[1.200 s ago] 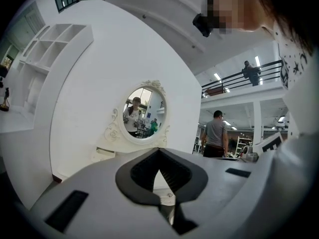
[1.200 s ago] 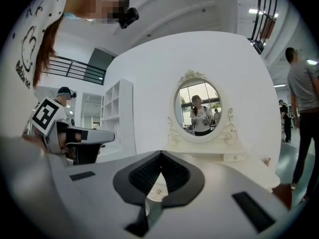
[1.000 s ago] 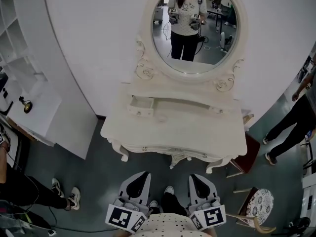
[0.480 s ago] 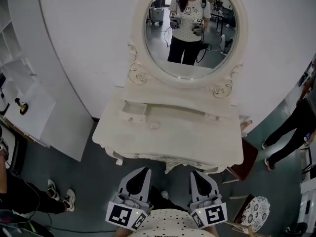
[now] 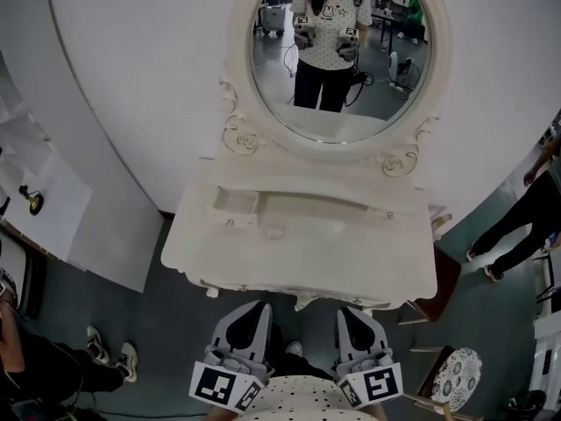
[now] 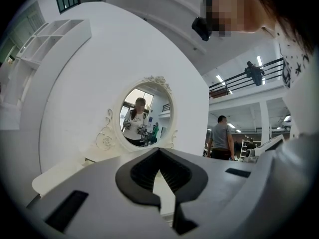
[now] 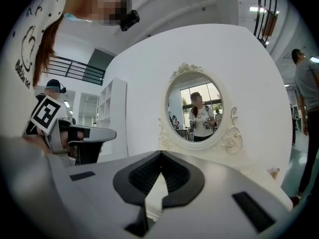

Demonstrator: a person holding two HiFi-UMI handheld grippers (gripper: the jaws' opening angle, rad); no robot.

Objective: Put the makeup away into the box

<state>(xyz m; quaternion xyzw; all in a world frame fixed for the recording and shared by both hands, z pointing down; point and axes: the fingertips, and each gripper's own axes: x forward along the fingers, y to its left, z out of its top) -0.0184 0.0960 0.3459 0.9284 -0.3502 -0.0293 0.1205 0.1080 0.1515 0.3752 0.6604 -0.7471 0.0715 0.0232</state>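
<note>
Before the table (image 5: 351, 261), the left claw (image 5: 252, 316) and right claw (image 5: 349, 317) are held pressed together, empty; no makeup is visible to assess.

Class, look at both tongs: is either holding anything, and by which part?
Nothing is held. The left tongs and the right tongs are both shut with nothing between them, short of the dressing table.

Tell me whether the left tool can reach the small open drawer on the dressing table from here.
Probably not yet. The left tool is shut and sits short of the front edge of the dressing table, with the drawer farther back on top. Nothing blocks the path; a step closer should do it.
</note>
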